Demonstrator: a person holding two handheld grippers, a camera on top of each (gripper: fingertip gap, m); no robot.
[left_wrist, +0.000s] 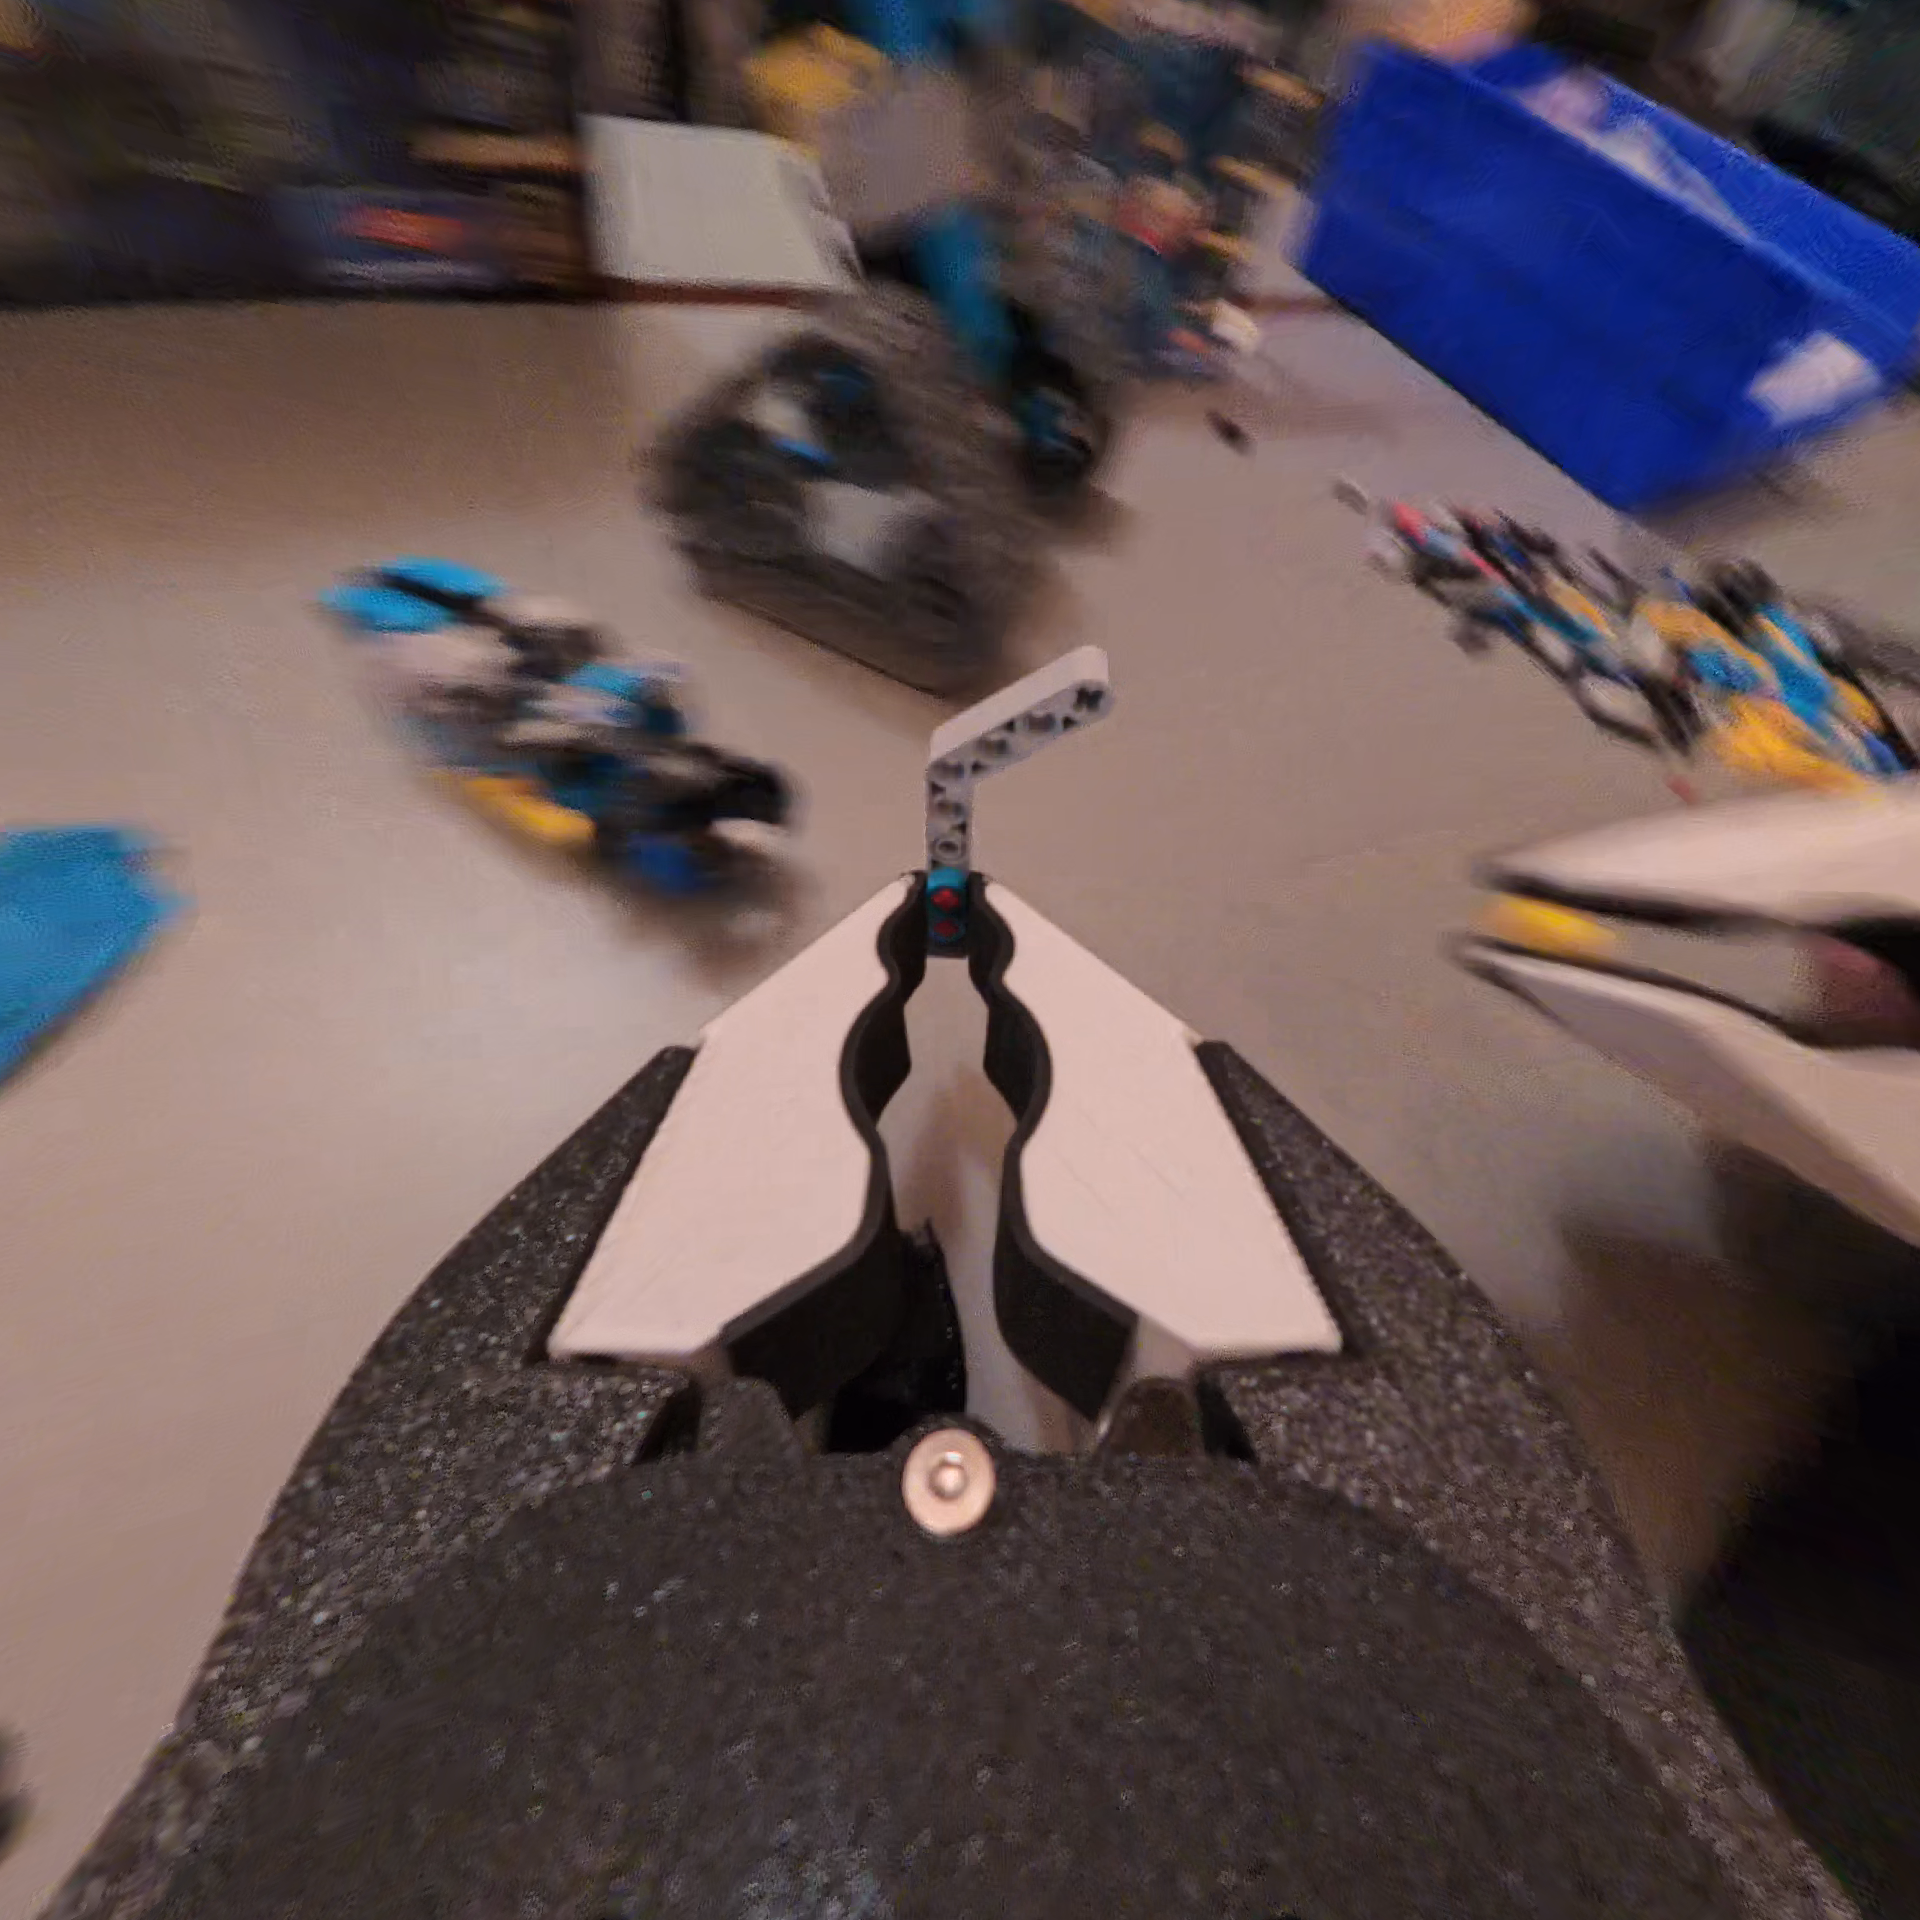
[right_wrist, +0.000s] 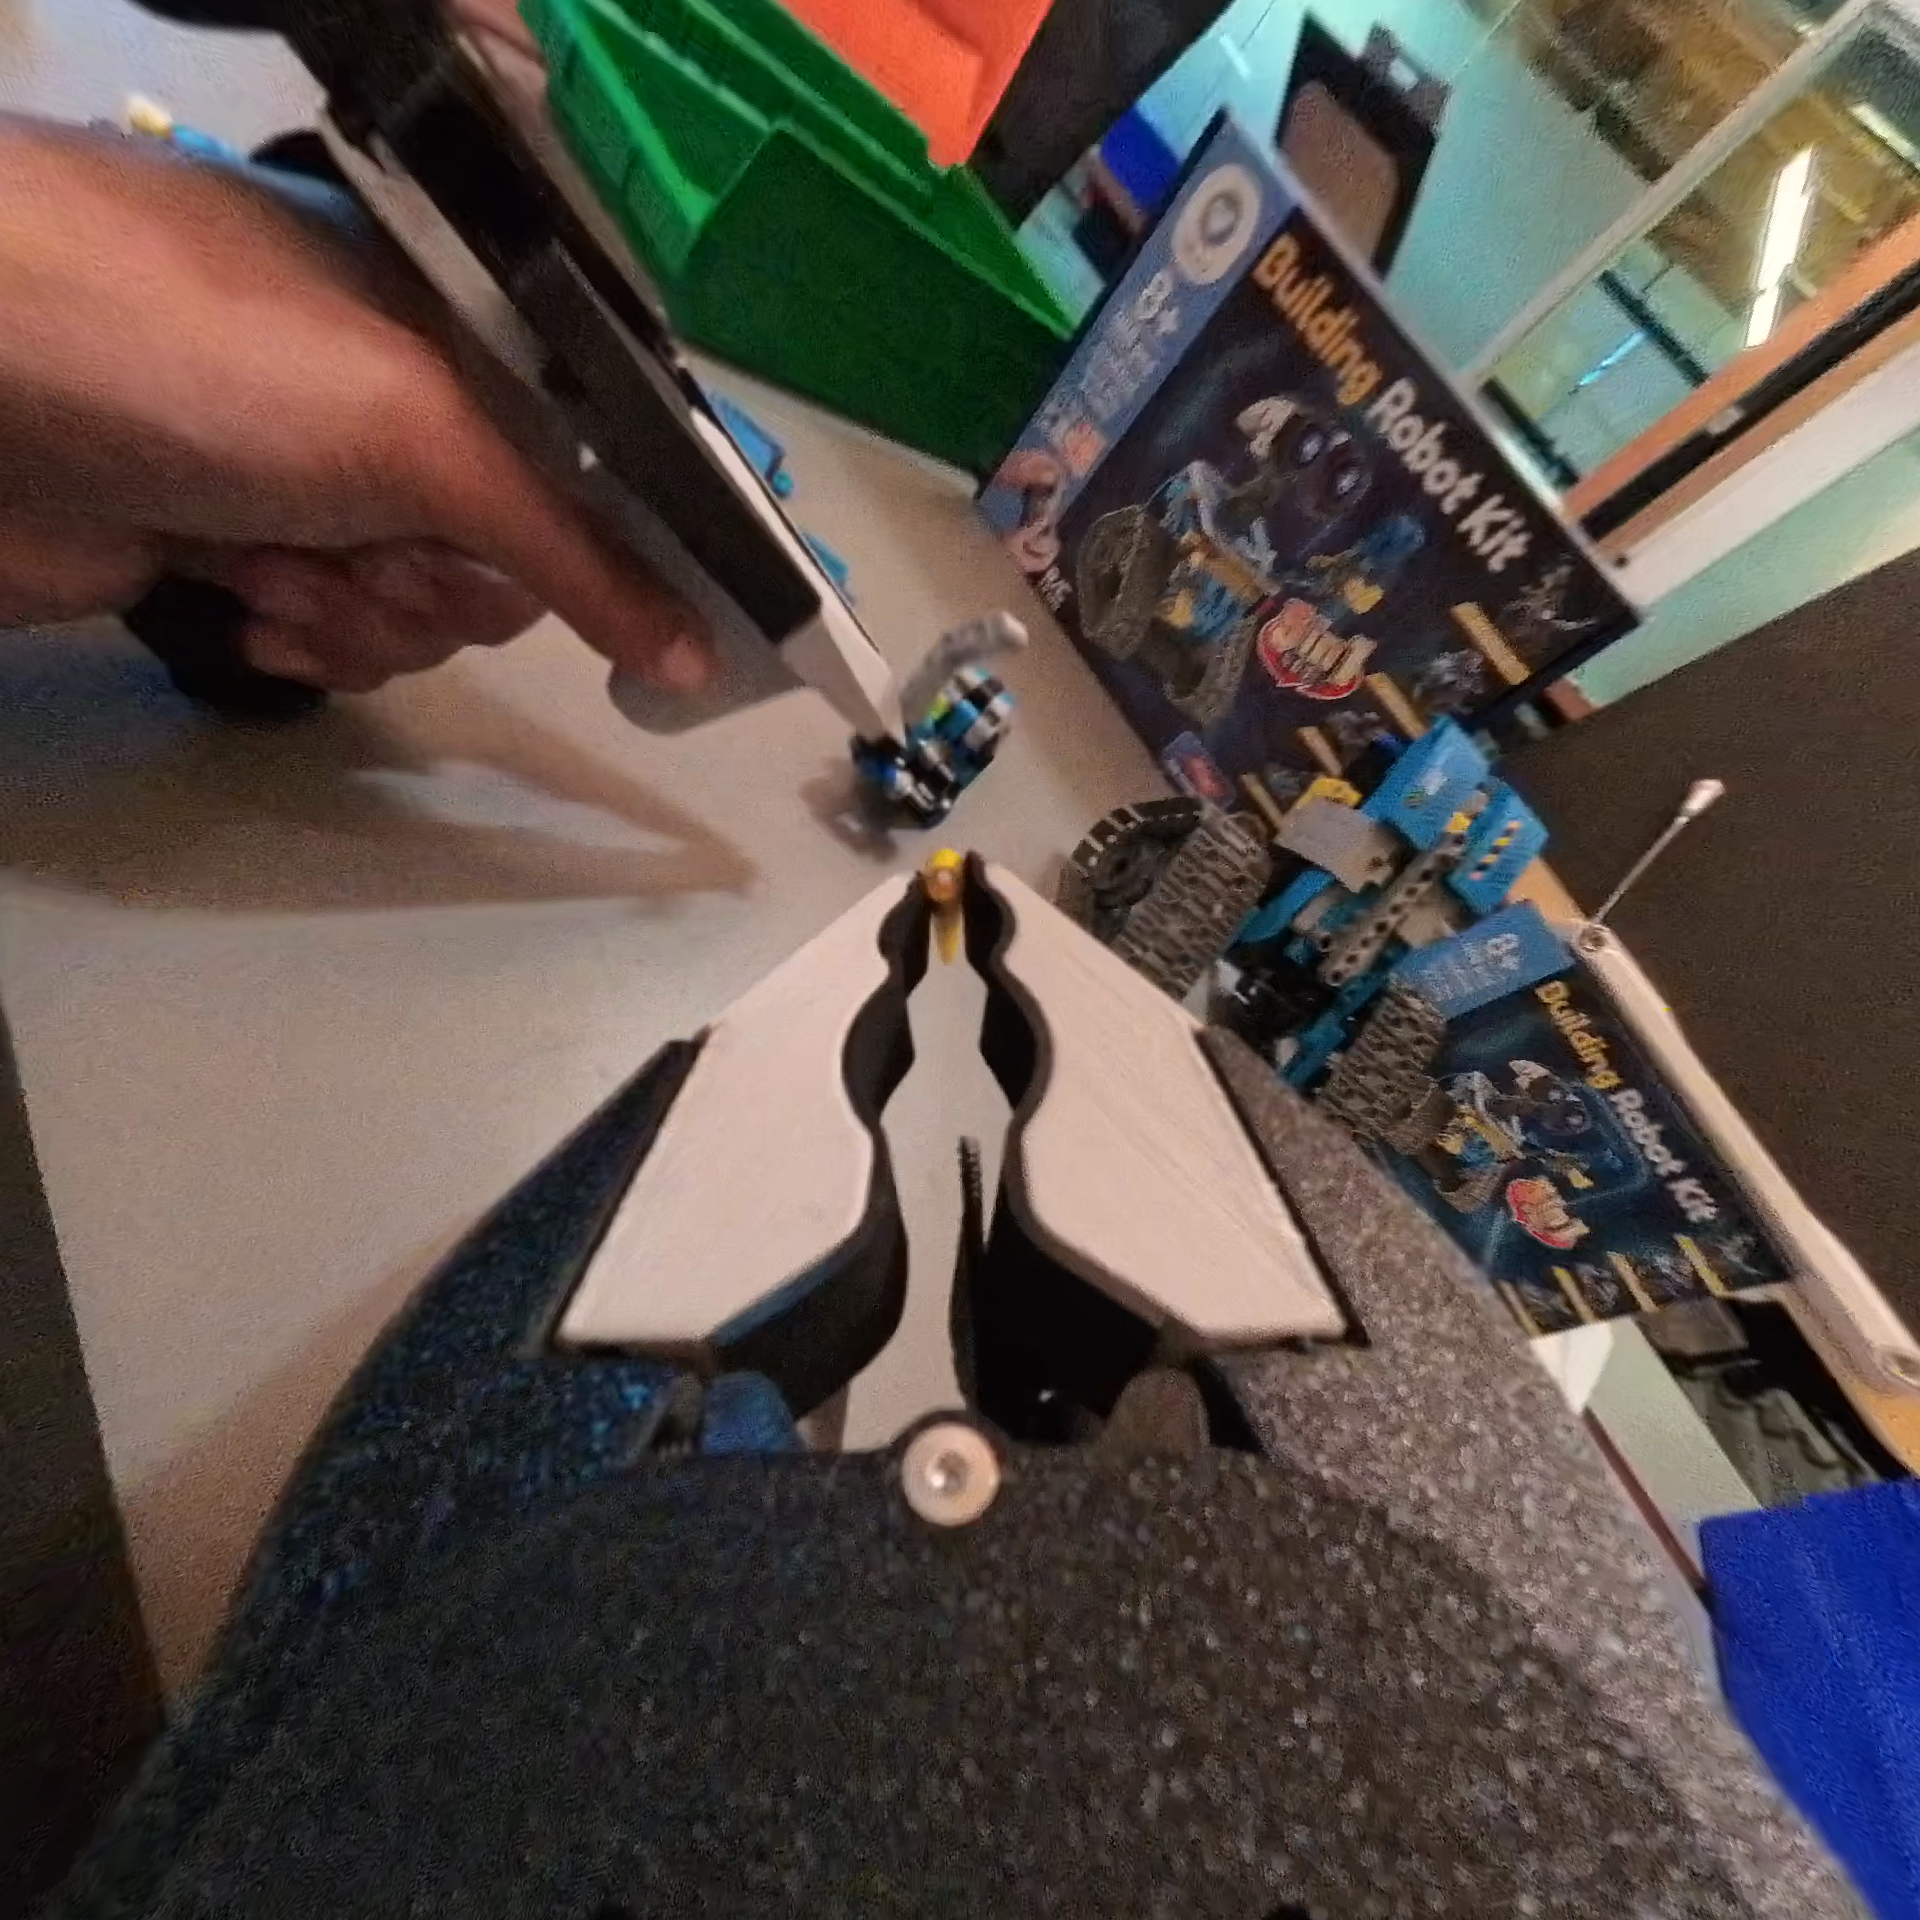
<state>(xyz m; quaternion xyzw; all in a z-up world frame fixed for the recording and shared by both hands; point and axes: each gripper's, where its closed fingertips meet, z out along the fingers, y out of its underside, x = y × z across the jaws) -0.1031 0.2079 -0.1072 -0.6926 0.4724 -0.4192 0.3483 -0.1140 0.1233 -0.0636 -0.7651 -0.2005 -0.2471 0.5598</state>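
Note:
My left gripper (left_wrist: 948, 914) is shut on a small blue connector piece with red pins (left_wrist: 945, 923). A white bent beam with holes (left_wrist: 1003, 753) sticks up from that piece, above the table. My right gripper (right_wrist: 945, 896) is shut on a small yellow pin (right_wrist: 945, 914) at its tips. In the right wrist view the left gripper (right_wrist: 883, 717) comes in from the upper left, held by a hand (right_wrist: 312, 488), with the white beam (right_wrist: 961, 649) at its tip, over a small blue and black assembly (right_wrist: 935, 748). The right gripper (left_wrist: 1507, 935) shows blurred at the right of the left wrist view.
A tracked blue and black robot model (right_wrist: 1330, 883) stands on the grey table (right_wrist: 364, 987), beside a dark kit box (right_wrist: 1320, 488) and a booklet (right_wrist: 1579, 1143). Green bins (right_wrist: 831, 239) stand behind. A blue bin (left_wrist: 1600, 270) and loose blue, yellow parts (left_wrist: 1714, 665) lie to the right.

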